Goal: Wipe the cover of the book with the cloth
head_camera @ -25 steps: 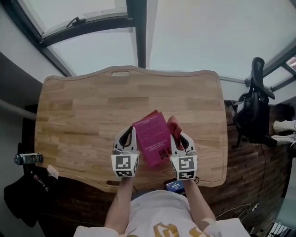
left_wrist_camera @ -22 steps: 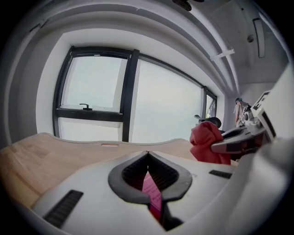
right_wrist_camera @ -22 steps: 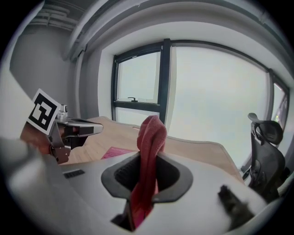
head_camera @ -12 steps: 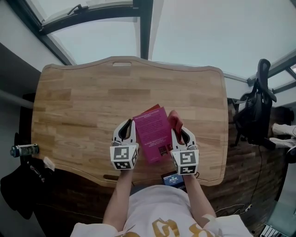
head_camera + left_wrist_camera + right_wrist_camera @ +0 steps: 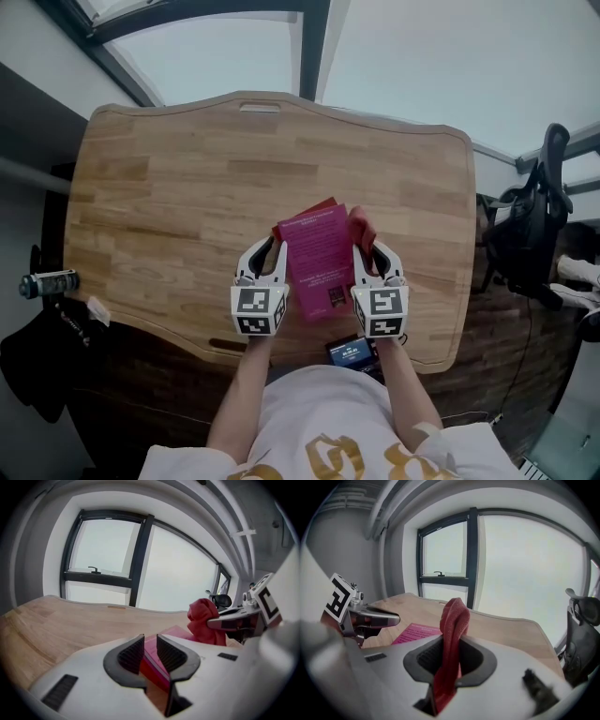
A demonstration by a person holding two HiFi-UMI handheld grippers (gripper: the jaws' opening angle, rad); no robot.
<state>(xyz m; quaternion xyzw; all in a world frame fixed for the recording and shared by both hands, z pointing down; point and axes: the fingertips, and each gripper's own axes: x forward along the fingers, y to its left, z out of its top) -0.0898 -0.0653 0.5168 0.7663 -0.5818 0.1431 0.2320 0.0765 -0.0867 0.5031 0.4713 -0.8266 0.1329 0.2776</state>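
Note:
A thin magenta book (image 5: 319, 258) lies between my two grippers, low over the wooden table (image 5: 187, 187). My left gripper (image 5: 274, 251) is at its left edge. In the left gripper view the book's edge (image 5: 174, 632) runs between the left gripper's (image 5: 149, 652) pads, which have just been opening and stand a little apart from it. My right gripper (image 5: 367, 255) is at the book's right edge, shut on a red cloth (image 5: 362, 231). In the right gripper view the cloth (image 5: 453, 620) sticks up out of the right gripper (image 5: 449, 656).
A phone (image 5: 352, 352) lies at the table's near edge under my hands. A black office chair (image 5: 539, 225) stands to the right of the table. A can (image 5: 52, 281) sits off the table's left side. Windows rise behind the far edge.
Both grippers and the book have come down toward the table and a little nearer to me. The book now lies straighter between them.

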